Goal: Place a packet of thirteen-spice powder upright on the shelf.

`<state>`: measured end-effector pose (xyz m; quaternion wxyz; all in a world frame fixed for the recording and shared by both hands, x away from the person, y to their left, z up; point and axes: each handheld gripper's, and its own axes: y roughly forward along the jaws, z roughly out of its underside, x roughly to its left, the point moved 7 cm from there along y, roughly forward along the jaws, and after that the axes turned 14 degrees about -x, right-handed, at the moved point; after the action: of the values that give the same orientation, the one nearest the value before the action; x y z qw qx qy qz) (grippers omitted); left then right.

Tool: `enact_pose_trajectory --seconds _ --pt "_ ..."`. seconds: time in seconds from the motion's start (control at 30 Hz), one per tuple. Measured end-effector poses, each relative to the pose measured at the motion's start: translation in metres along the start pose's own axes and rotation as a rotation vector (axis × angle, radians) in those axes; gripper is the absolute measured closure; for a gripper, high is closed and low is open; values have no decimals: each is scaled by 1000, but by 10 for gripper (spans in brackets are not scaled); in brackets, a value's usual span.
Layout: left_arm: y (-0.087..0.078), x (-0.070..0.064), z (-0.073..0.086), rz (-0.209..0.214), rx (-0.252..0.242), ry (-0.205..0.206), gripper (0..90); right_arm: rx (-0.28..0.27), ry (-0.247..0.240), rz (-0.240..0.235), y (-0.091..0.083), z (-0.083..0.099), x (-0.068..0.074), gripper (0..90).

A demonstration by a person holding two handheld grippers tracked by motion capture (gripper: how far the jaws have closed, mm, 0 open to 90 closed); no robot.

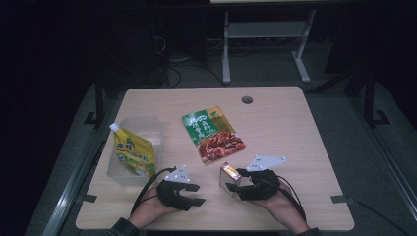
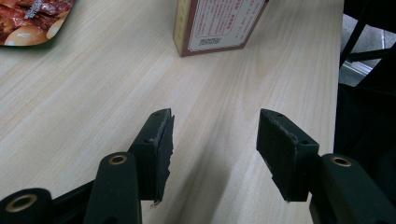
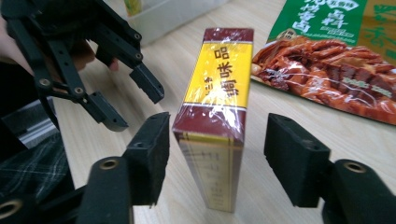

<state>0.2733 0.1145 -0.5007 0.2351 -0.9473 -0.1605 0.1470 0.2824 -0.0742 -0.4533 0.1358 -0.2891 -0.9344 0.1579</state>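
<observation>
Both claws gape wide, right claw [image 3: 217, 154] straddling the upright box [image 3: 216, 107] (not gripping).

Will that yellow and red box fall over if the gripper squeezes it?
Probably not while squeezed, but the box stands on a narrow edge between the right gripper's open jaws, so a one-sided nudge might tip it. Its shiny plastic wrap looks slippery. Its flat sides look stiff enough to hold shape.

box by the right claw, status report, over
Right claw open, jaws either side of the box, gap on one side. Left claw open, empty, nearby. Box upright on the table; snack packet just beyond, nothing blocking.
</observation>
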Motion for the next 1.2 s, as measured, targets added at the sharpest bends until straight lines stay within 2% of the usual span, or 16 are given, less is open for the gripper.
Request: enact_pose_trajectory --seconds 0.17,0.2,0.3,0.33,0.47,0.63,0.73,0.77,0.9,1.2 --pt "-1 -1 1 -1 -1 -2 453 43 -12 3 10 7 -1 549" --pt "-1 -2 1 -2 -4 -11 453 44 -18 0 10 7 -2 572" --pt "-4 -2 3 -5 -1 3 440 41 -33 4 11 5 -4 635" --pt "-5 -2 4 -7 -1 5 433 34 -52 8 12 4 -6 655" --pt "-9 -3 7 -20 -10 -12 400 31 -87 -3 14 2 -9 666" --pt "-13 -4 10 -29 -18 -21 357 48 -93 -30 19 -3 -8 668" --pt "-15 -6 12 -29 -20 -39 330 29 -109 -54 25 -11 -10 669" --pt "-15 -6 11 -32 -30 -33 322 25 -111 -59 27 -14 -11 669" --pt "-18 -7 12 -36 -35 -33 294 1 -146 -92 38 -29 -11 669" --pt "-20 -8 14 -36 -32 -23 248 -19 -170 -163 74 -58 -11 669"
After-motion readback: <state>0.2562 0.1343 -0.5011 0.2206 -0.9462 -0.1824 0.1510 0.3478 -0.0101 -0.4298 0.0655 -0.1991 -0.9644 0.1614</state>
